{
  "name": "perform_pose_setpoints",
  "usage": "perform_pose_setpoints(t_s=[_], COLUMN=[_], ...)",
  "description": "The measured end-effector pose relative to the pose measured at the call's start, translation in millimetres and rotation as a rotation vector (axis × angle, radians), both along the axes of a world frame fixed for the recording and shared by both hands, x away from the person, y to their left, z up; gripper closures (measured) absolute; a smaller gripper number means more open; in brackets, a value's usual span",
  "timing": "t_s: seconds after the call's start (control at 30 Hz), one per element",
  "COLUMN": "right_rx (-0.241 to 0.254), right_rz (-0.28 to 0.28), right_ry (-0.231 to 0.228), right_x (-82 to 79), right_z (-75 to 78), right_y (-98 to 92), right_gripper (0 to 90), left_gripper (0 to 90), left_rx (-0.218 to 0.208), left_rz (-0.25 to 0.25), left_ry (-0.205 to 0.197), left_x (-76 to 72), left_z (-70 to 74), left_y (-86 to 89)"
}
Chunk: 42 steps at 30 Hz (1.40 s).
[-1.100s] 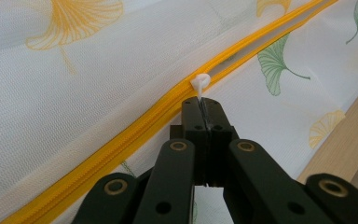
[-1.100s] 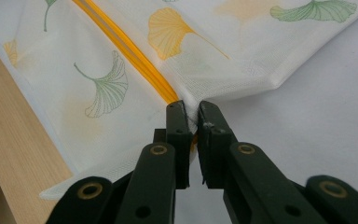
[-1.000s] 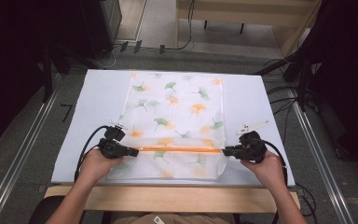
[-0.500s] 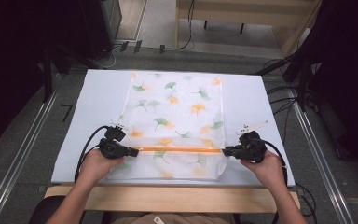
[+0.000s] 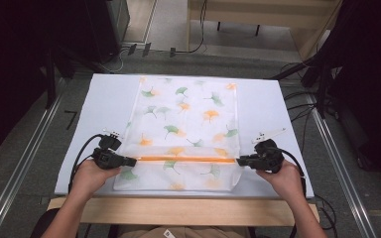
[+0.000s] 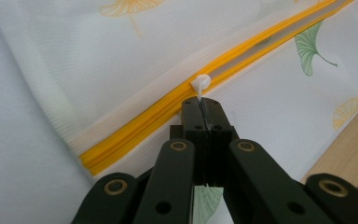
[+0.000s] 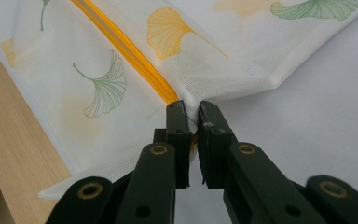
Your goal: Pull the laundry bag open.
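Here, a white mesh zipper bag printed with green and orange ginkgo leaves (image 5: 186,129) is laid flat on the pale blue-white tabletop (image 5: 273,114), its near edge close to the light wooden table edge (image 5: 178,210). An orange zipper (image 5: 186,159) is run across the bag's near part from side to side. The left tool (image 5: 129,161) is seen clamped tight on the small white zipper pull (image 6: 200,84) at the zipper's left end, the jaws pressed together around its tab. The right tool (image 5: 242,160) is closed on the bag's fabric at the zipper's right end, where the mesh is bunched between the jaws. In the right gripper view the bag's corner is lifted and folded slightly beside the jaws. Both tools are held level, pointing toward each other along the zipper.
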State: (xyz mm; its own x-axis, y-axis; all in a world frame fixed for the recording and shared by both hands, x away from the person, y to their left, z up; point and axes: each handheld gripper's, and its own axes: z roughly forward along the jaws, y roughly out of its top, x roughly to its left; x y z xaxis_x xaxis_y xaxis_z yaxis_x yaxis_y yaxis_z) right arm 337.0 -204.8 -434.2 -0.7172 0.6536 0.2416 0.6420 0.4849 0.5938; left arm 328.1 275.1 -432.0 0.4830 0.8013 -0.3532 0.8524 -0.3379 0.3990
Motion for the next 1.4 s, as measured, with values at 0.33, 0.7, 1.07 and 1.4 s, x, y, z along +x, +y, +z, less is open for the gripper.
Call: perform_pose_setpoints(t_s=[0.33,0.7,1.07,1.4], right_rx=[-0.003,0.002,0.002,0.000], right_rz=[-0.001,0.000,-0.003,0.002], right_ry=[0.003,0.005,0.004,0.005], right_x=[0.4,0.5,0.3,0.4], right_z=[-0.4,-0.3,-0.2,-0.3], right_y=[0.1,-0.1,-0.3,0.0], right_gripper=[85.9,85.9,85.8,85.9], left_gripper=[90.0,90.0,90.0,90.0], left_rx=[-0.005,-0.014,0.007,0.028], left_rz=[0.003,0.003,0.028,0.066], left_ry=[0.002,0.009,0.008,0.003], left_x=[-0.1,0.5,-2.3,-8.2], left_z=[-0.1,0.3,0.5,0.8], left_y=[0.8,4.2,16.6,38.6])
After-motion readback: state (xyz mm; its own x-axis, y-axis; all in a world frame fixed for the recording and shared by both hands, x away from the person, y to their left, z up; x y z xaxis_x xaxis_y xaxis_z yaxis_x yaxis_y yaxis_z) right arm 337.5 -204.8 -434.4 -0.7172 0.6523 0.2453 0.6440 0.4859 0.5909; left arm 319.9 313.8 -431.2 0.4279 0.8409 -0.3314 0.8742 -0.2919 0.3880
